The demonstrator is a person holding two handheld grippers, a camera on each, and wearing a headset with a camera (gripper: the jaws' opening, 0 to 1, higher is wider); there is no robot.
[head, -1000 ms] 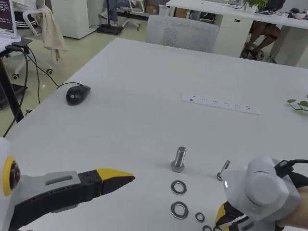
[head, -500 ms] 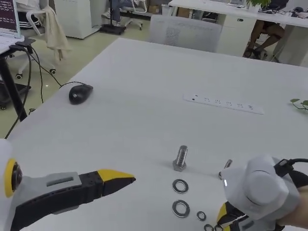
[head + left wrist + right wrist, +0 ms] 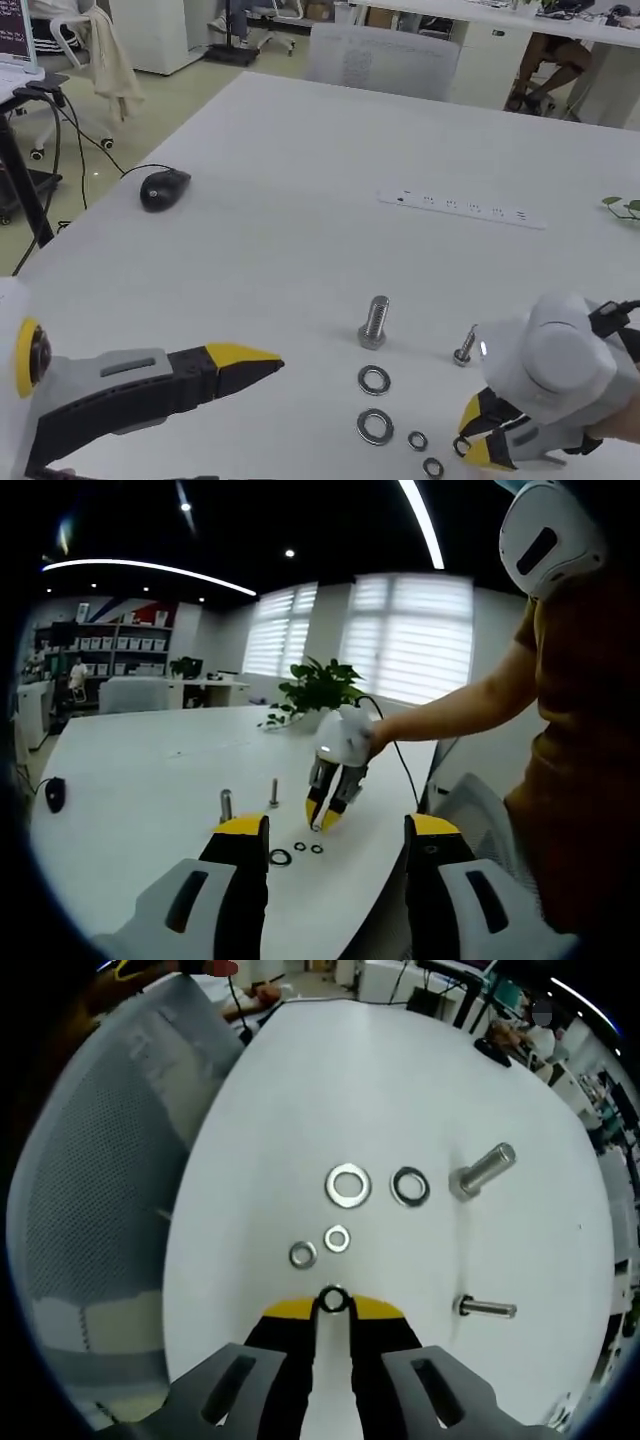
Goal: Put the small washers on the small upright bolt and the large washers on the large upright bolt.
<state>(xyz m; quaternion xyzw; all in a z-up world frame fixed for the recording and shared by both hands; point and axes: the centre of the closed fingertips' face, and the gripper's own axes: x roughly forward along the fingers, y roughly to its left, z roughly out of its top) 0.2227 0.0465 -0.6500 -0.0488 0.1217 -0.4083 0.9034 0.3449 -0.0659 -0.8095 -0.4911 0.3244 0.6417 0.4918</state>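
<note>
Right gripper (image 3: 468, 438) lifts clear of the table (image 3: 300, 200), tips higher than a moment ago. One small washer (image 3: 333, 1300) leaves the surface with it, now pinched at the very tips.

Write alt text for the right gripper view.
The right gripper pinches a small washer between its fingers over a white table. Beyond lie two small washers, two large washers, and the upright large bolt and small bolt.

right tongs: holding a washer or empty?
Holding one. The right tongs are shut on a small washer, pinched between their yellow tips in the right gripper view.
</note>
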